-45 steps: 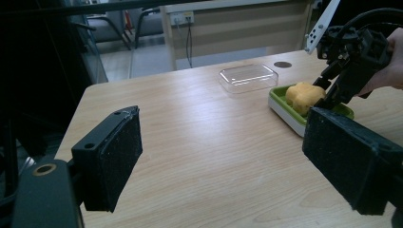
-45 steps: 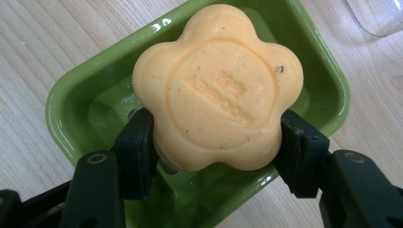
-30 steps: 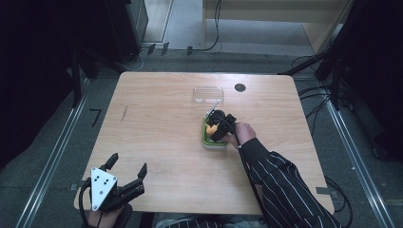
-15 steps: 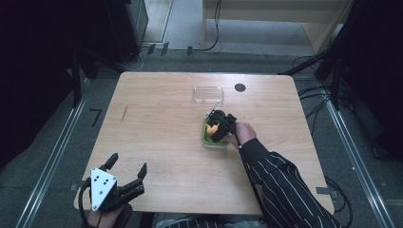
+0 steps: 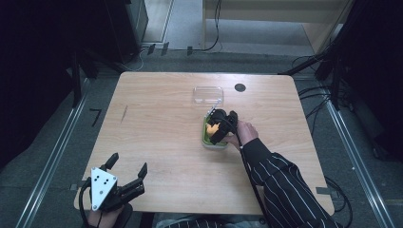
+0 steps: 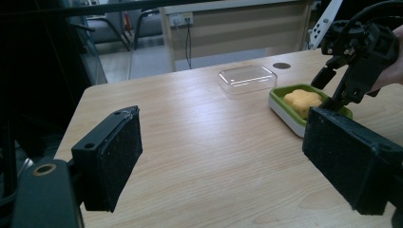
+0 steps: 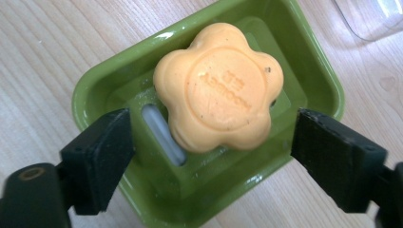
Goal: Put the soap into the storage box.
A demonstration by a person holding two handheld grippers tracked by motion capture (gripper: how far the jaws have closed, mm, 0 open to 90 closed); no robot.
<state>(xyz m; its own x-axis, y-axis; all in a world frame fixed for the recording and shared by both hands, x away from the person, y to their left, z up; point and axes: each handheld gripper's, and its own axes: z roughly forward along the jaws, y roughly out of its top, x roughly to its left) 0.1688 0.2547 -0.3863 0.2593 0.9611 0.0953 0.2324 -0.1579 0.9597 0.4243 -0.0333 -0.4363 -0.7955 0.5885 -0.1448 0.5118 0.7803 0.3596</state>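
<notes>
An orange flower-shaped soap (image 7: 218, 88) lies in a green soap dish (image 7: 95, 90) at the table's middle right (image 5: 209, 141). My right gripper (image 7: 211, 118) hangs over the dish, pointing down. Its jaws have just been opening and now stand open, one on each side of the soap, with neither pad touching it. In the left gripper view the soap (image 6: 302, 100) shows beneath the right gripper (image 6: 340, 88). My left gripper (image 5: 127, 167) rests at the table's near left corner, open with nothing between its jaws (image 6: 223, 118).
A clear plastic lid (image 5: 208, 94) lies upside down just beyond the dish, with a small black disc (image 5: 240, 87) in the tabletop to its right. Cables run over the floor beyond the far edge.
</notes>
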